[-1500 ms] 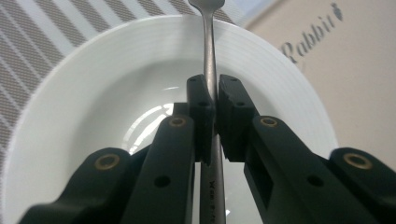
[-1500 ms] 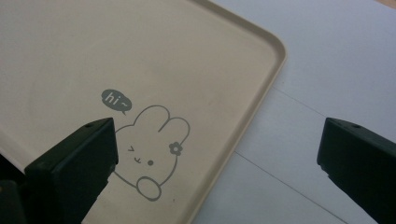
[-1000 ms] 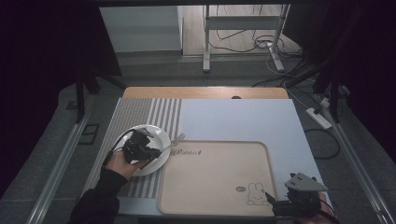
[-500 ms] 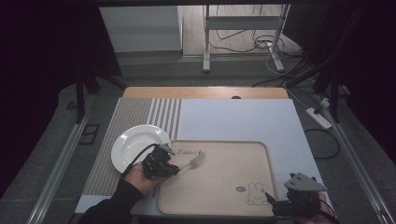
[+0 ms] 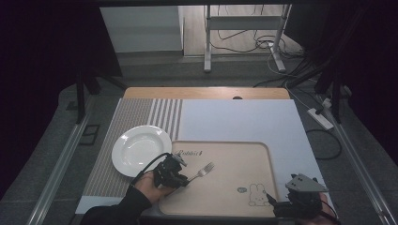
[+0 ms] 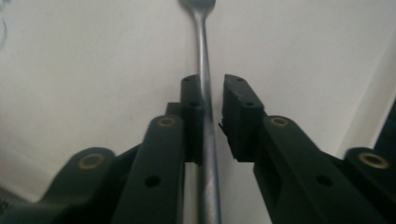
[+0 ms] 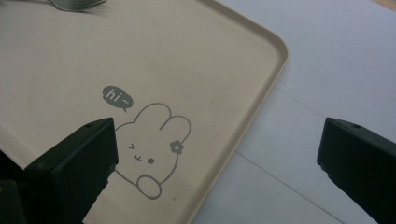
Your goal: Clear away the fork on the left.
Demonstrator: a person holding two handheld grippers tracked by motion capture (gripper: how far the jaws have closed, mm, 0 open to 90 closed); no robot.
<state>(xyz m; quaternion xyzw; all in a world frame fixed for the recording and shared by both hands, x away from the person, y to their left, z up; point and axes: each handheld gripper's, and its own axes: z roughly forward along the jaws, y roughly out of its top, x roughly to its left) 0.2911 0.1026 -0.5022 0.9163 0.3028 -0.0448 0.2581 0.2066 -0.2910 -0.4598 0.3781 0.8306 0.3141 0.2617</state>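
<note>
A metal fork (image 5: pixel 202 170) lies on the beige tray (image 5: pixel 234 192), near its left edge, tines toward the upper right. My left gripper (image 5: pixel 184 178) is at the fork's handle end, held by a hand in a dark sleeve. In the left gripper view the fork's handle (image 6: pixel 201 42) runs between the jaws of the left gripper (image 6: pixel 212 88); the jaws have just been opening, with a gap beside the right pad. My right gripper (image 5: pixel 278 206) rests at the tray's front right corner. In the right gripper view the right gripper (image 7: pixel 218 128) stands wide open over the tray's rim (image 7: pixel 261 88).
A white plate (image 5: pixel 140 150) sits on the striped mat (image 5: pixel 141 112) left of the tray. A rabbit drawing (image 7: pixel 149 154) marks the tray's front right part. A pale cloth (image 5: pixel 244 122) covers the table behind the tray. Cables and a stand lie on the floor beyond.
My left gripper carried the fork from over the plate rightward and down onto the tray's left side. The right gripper has stayed put.
</note>
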